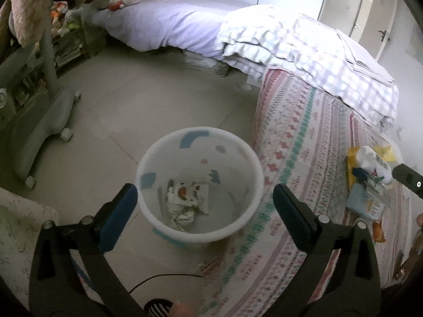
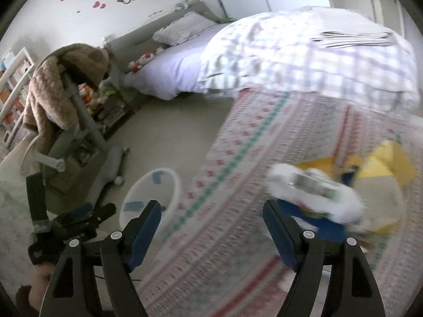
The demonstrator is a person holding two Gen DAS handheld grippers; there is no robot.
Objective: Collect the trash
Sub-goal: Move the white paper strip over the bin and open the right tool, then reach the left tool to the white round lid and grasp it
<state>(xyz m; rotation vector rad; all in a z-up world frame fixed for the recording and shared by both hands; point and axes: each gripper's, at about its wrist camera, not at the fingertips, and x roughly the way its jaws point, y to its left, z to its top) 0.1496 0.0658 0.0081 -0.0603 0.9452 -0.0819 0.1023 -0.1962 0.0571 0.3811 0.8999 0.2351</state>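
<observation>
In the left wrist view the left gripper hovers, jaws released and empty, above the white bin on the floor holding one crumpled wrapper; in the right wrist view the right gripper, jaws released, faces the blurred yellow-and-white trash pile on the bed, so the next move is probably to close on one piece.

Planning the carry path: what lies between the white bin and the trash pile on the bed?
In the left wrist view, only patterned bedspread lies between the white bin and the trash pile.
</observation>
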